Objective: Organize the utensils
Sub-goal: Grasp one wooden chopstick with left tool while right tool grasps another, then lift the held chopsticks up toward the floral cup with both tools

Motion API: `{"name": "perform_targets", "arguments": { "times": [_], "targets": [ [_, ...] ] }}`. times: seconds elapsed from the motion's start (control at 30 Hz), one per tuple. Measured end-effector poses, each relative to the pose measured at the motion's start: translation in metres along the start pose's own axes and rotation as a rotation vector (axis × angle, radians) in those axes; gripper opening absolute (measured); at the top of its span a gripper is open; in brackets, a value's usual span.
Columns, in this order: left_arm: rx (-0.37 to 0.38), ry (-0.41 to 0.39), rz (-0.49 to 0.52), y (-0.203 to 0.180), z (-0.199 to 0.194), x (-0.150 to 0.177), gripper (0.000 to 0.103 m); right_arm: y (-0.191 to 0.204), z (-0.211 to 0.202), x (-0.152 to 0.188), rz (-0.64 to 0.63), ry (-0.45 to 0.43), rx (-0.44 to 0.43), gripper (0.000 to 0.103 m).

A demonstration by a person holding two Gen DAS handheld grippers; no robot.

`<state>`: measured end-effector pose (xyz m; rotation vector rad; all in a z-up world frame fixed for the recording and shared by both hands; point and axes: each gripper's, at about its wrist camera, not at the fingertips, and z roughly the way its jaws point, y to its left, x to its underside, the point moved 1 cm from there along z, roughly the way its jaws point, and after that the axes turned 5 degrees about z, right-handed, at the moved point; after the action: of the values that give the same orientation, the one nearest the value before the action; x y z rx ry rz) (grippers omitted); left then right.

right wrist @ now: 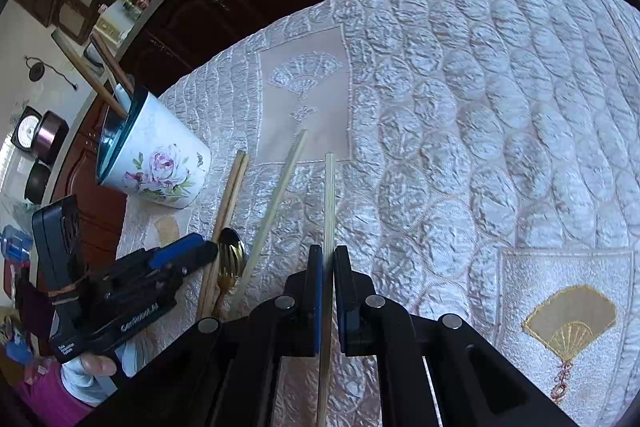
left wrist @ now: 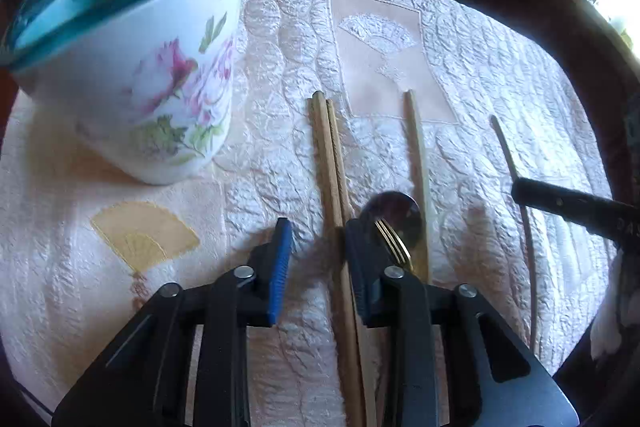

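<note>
On the black body of the left gripper (right wrist: 208,251), seen from the right wrist, stands white lettering too small and blurred to read (something like "Gen…"), and below it, near the handle, a smaller illegible label.

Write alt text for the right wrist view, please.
The right tongs close on a pale chopstick lying on a quilted cloth. Left of it lie more chopsticks, a spoon and a floral cup.
</note>
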<state>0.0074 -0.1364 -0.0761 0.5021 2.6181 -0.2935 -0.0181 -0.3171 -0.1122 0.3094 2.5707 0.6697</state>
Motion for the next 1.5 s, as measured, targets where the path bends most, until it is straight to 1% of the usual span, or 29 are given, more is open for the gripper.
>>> {"name": "perform_targets", "arguments": {
  "times": [0.1,0.23,0.37,0.43,0.47,0.5,0.63,0.7,0.77,0.8,0.83,0.87,0.93,1.0,1.1,1.17,1.27,1.3,1.37,1.4,1.43,1.47,1.5],
  "targets": [
    [0.006,0.027,-0.023,0.009,0.001,-0.001,0.018,-0.002,0.002,0.002,-0.006,0.005,-0.008,0.005],
    [-0.001,0.032,-0.002,0.010,0.002,-0.001,0.018,0.002,0.012,-0.001,0.006,0.012,-0.015,0.005],
    [0.001,0.030,-0.012,0.010,0.005,-0.004,0.018,0.005,0.024,-0.005,0.028,0.022,-0.008,0.005],
    [0.010,0.039,-0.014,0.012,0.002,-0.002,0.015,0.009,0.027,-0.002,0.010,0.037,-0.004,0.005],
    [0.010,0.042,-0.009,0.013,0.000,0.001,0.009,0.010,0.027,0.003,-0.003,0.045,0.000,0.005],
    [0.010,0.046,-0.008,0.014,-0.001,0.003,0.006,0.010,0.025,0.008,-0.004,0.048,-0.003,0.005],
    [0.031,0.060,-0.017,0.022,-0.016,0.026,0.005,0.011,0.014,0.026,-0.007,0.069,-0.037,0.005],
    [0.038,0.069,-0.006,0.022,-0.024,0.039,0.005,0.013,0.011,0.034,-0.029,0.091,-0.033,0.005],
    [0.055,0.087,0.006,0.022,-0.031,0.051,0.005,0.019,0.009,0.036,-0.049,0.097,-0.011,0.006],
    [0.063,0.092,0.011,0.021,-0.034,0.056,0.005,0.020,0.008,0.034,-0.055,0.087,0.014,0.007],
    [0.065,0.095,0.016,0.020,-0.037,0.059,0.005,0.022,0.008,0.031,-0.058,0.079,0.029,0.013],
    [0.065,0.096,0.019,0.020,-0.038,0.060,0.005,0.024,0.009,0.028,-0.062,0.076,0.037,0.021],
    [0.064,0.092,0.028,0.020,-0.040,0.057,0.009,0.029,0.010,0.020,-0.078,0.075,0.050,0.027],
    [0.040,0.071,0.035,0.023,-0.042,0.048,0.021,0.035,0.016,0.012,-0.111,0.087,0.072,0.027],
    [0.043,0.046,0.037,0.023,-0.038,0.032,0.027,0.044,0.026,0.005,-0.156,0.096,0.132,0.027],
    [0.021,0.038,0.044,0.022,-0.033,0.022,0.028,0.049,0.033,0.003,-0.181,0.110,0.141,0.027],
    [-0.013,0.050,0.080,0.018,-0.020,0.010,0.028,0.055,0.044,0.000,-0.206,0.118,0.149,0.026],
    [-0.023,0.060,0.096,0.016,-0.015,0.007,0.028,0.055,0.047,-0.002,-0.212,0.115,0.152,0.024],
    [-0.048,0.075,0.126,0.012,-0.005,0.003,0.028,0.056,0.047,-0.004,-0.224,0.109,0.164,0.012],
    [-0.063,0.075,0.141,0.010,-0.002,0.002,0.028,0.059,0.050,-0.005,-0.228,0.108,0.164,0.010],
    [-0.069,0.074,0.149,0.010,0.000,0.001,0.028,0.062,0.050,-0.005,-0.227,0.101,0.153,0.007],
    [-0.070,0.070,0.149,0.010,-0.001,0.000,0.021,0.064,0.046,-0.006,-0.231,0.092,0.149,0.006],
    [-0.063,0.070,0.148,0.011,-0.002,-0.001,0.008,0.063,0.040,-0.008,-0.241,0.081,0.149,0.006]
  ]
}}
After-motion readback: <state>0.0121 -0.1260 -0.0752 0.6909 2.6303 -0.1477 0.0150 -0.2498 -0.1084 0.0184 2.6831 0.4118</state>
